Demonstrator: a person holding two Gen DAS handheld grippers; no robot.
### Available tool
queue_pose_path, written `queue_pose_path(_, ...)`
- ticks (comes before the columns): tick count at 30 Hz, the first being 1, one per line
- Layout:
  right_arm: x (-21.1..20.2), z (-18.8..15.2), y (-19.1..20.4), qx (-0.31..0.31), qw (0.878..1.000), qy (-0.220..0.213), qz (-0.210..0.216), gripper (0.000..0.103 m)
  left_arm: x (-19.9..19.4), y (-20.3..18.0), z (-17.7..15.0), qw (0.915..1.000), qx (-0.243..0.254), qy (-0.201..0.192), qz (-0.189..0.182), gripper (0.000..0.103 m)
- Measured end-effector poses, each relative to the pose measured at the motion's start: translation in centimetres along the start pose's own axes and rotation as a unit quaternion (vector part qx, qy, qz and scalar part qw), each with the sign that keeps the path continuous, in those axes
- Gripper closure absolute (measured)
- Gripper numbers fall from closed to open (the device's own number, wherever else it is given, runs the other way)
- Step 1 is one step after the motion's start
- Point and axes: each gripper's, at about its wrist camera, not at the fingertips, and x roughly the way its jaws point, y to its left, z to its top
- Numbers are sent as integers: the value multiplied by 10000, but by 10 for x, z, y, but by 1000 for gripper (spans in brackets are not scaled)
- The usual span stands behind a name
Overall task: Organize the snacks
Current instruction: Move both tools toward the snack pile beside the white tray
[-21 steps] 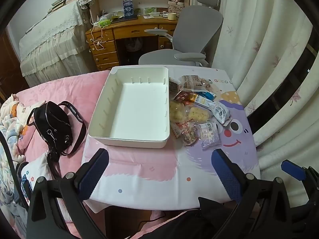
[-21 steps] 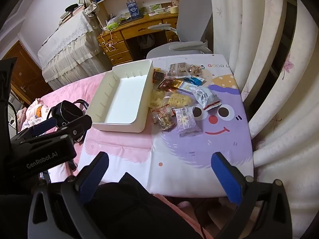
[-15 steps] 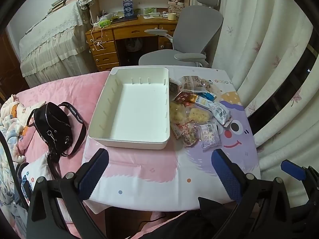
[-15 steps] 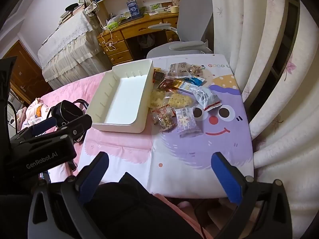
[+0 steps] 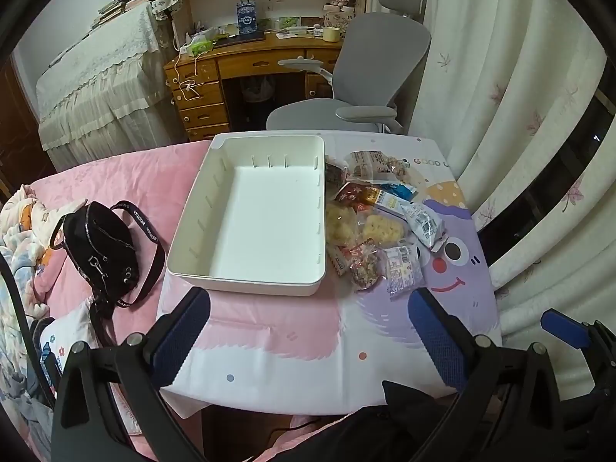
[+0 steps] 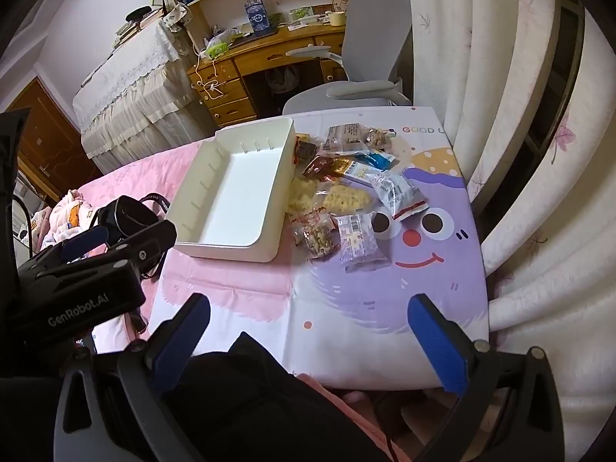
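An empty white bin sits on the small table; it also shows in the right wrist view. A pile of several snack packets lies just right of the bin, also seen in the right wrist view. My left gripper is open and empty, held above the table's near edge in front of the bin. My right gripper is open and empty, above the near edge in front of the snacks. The left gripper's body shows at the left of the right wrist view.
A black bag lies on the pink bed cover left of the table. A grey office chair and a wooden desk stand behind the table. Curtains hang close along the table's right side.
Both grippers have edged slightly forward toward the table; the bin and snacks sit a little lower in the views. Nothing was taken hold of.
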Motion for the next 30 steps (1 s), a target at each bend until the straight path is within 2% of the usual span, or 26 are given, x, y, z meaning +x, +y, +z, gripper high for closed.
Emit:
queue_pose_path(22,6,7,-3,22,10000,-24,3,0,4,-11,6,9999,86,-55,-88,1)
queue_pose_path(30,7,20,0,-29,10000,5,-63,0,6,-5,12,9998,191,96,-28,1)
